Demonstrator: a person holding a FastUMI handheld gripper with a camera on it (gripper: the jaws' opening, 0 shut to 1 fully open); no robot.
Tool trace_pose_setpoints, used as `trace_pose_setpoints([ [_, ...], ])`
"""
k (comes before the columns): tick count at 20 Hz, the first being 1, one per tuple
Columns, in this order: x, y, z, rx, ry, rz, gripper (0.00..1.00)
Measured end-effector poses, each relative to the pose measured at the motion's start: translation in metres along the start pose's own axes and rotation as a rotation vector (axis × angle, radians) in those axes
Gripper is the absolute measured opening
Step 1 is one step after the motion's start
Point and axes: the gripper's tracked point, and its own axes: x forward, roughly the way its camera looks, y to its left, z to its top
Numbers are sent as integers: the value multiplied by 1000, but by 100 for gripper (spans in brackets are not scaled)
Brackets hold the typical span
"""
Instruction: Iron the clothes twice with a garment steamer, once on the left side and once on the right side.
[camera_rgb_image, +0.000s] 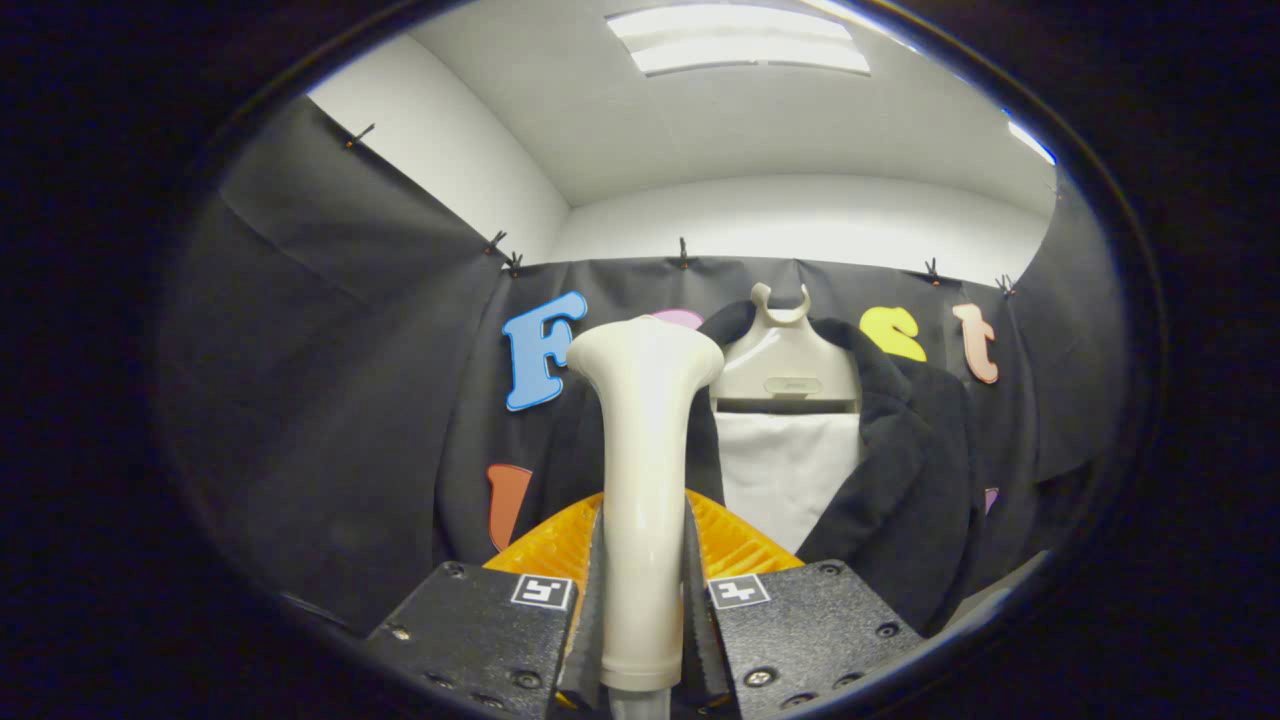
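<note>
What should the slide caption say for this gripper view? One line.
Hand-held gripper shut on steamer handle, held upright before a dark coat on its hanger.

The camera rides right on the gripper (640, 590), looking forward along its two fingers and tilted slightly upward, so the ceiling light (740, 40) sits high above the hanger (785, 360). It is very close to the steamer handle (642, 480), which stands upright between the fingers, both pressing on it. The hanger is the landmark: the dark coat (900, 470) draped on it hangs beyond the handle, facing the lens.
</note>
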Motion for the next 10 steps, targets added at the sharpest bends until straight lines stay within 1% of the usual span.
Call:
trace_pose_setpoints([
  [4,-12,-1,-23,-44,27,-12,36],
  [10,-31,-6,-56,-36,90,-21,36],
])
